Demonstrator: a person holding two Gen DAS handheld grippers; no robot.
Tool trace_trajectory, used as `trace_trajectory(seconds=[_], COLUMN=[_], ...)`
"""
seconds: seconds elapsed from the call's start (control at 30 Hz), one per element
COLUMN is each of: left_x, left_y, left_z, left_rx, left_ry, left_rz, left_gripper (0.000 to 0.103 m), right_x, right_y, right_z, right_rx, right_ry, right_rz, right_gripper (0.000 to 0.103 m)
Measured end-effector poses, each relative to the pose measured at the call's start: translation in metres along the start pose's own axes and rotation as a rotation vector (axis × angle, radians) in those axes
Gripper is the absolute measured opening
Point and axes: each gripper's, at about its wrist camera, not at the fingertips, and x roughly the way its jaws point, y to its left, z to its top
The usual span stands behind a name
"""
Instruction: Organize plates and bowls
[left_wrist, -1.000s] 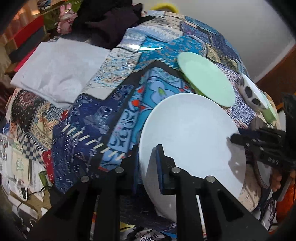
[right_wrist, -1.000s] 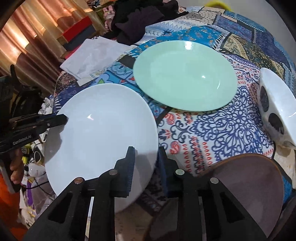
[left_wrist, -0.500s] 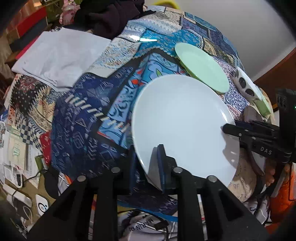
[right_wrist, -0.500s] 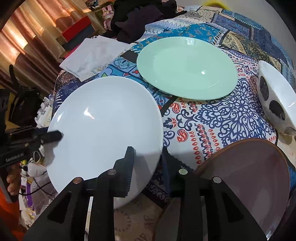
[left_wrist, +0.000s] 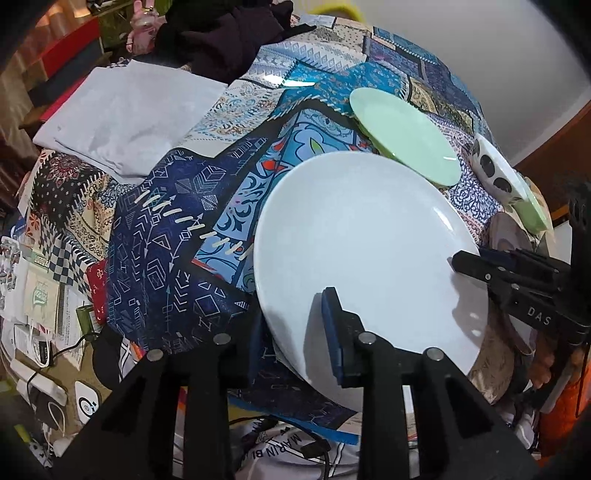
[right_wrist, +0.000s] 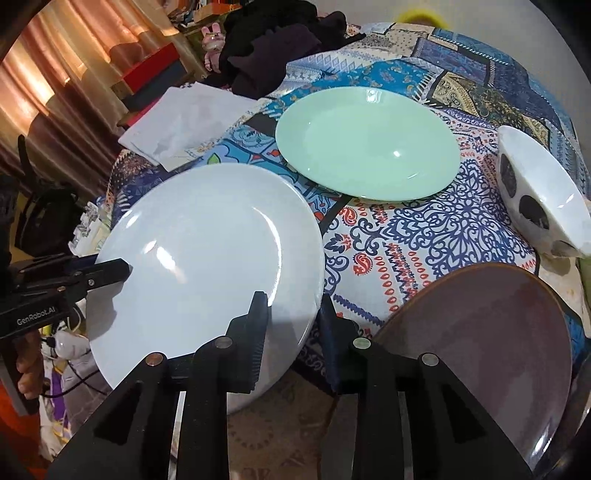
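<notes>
A: How many plates on the patchwork-covered tabletop (right_wrist: 424, 236)?

B: Three: one white plate (right_wrist: 207, 258) at the near edge, one mint-green plate (right_wrist: 365, 144) behind, one brown plate (right_wrist: 491, 332). Also one spotted white bowl (right_wrist: 535, 199).

A: Grippers?

B: Left hand-held gripper (left_wrist: 295, 332), jaws just widening, and right hand-held gripper (right_wrist: 295, 332), jaws narrowing, each straddle the white plate's rim. Labels: "GenRobot.AI", "DAS".

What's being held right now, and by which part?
White plate, by its rim. Right tongs, just closing, pinch one edge; left tongs, just opening, straddle another edge, grip unclear.
</notes>
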Motion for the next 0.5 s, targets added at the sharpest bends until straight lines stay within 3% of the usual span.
trace_trajectory(seconds=[0.5], left_x=[-0.036], left_y=[-0.036], left_z=[0.006], left_rx=[0.071], left_ry=[-0.118], left_rz=[0.004], left_gripper=[0.03], right_x=[-0.053], right_y=[-0.013], right_z=[-0.008], right_rx=[0.046], right_ry=[-0.144], right_rz=[-0.031], right_gripper=[0.024])
